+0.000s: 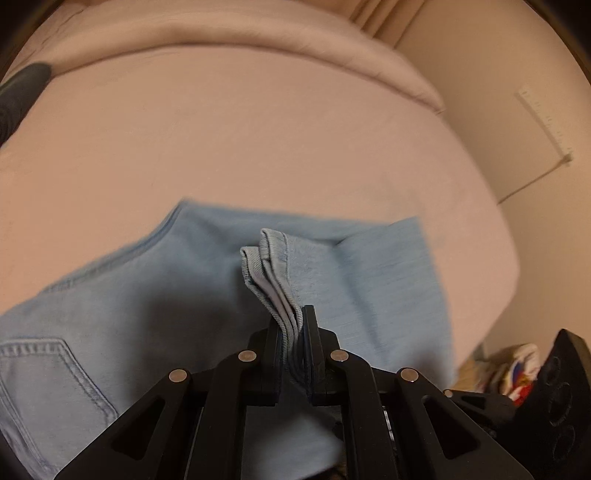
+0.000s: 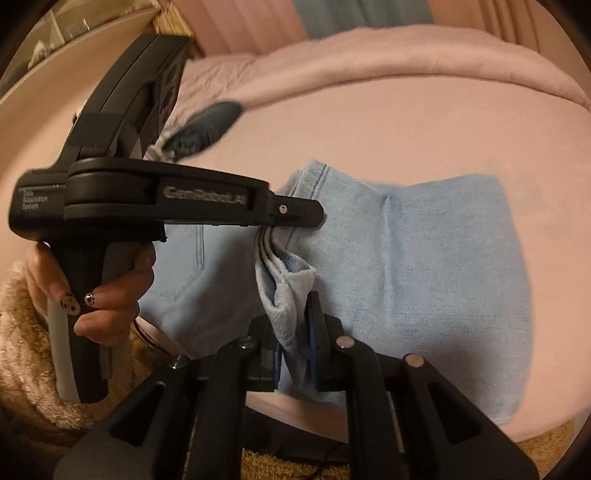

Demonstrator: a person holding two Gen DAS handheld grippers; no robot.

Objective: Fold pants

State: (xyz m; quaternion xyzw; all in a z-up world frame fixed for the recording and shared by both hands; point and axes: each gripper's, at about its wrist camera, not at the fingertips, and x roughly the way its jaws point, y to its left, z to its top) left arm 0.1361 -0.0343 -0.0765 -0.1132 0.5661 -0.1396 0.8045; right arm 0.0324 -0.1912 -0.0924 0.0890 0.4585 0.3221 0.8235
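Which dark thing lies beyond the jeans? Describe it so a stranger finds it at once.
Start at the pink bed with light blue jeans spread on it. Look past the jeans toward the rumpled blanket: a dark cloth item lies at its edge, the only dark thing on the bed.

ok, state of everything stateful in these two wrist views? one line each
left hand-held gripper: shut on the pants' stacked hems
right hand-held gripper: shut on bunched pants fabric
pants: light blue denim, partly folded, flat on the bed, pinched edges lifted
bed: pink sheet, smooth
blanket: pink, bunched along the far edge
dark item: lying on the bed, blurred
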